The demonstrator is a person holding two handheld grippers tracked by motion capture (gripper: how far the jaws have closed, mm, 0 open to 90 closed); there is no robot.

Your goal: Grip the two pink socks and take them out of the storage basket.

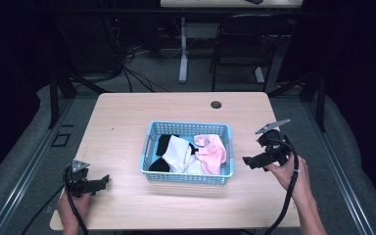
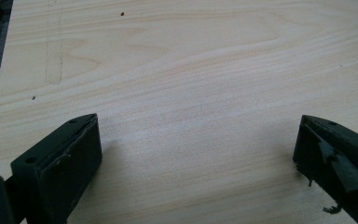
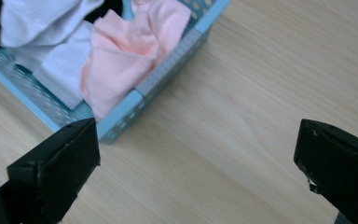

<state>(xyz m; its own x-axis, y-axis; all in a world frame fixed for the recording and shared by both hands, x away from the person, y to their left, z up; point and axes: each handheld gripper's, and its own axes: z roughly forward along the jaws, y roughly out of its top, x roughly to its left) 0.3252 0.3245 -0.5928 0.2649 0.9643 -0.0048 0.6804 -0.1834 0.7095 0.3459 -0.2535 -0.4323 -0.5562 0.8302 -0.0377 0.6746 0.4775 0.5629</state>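
A light blue perforated basket [image 1: 188,177] stands at the middle of the wooden table [image 1: 127,117]. Inside lie a pink cloth [image 1: 211,152], a white cloth [image 1: 177,152] and a black cloth [image 1: 163,144]. My left gripper [image 1: 102,182] rests near the table's front left corner, open, with bare wood between its jaws [image 2: 196,135]. To the right of the basket, my right gripper [image 1: 248,161] is held above the table, open and holding nothing. In the right gripper view the basket's corner [image 3: 142,95] and the pink cloth [image 3: 121,60] lie ahead of the jaws.
A round cable hole [image 1: 216,105] sits near the table's far edge. Behind the table stand a black chair [image 1: 245,44], a white desk leg [image 1: 183,49] and loose cables [image 1: 132,54] on the floor. Bare wood surrounds the basket on all sides.
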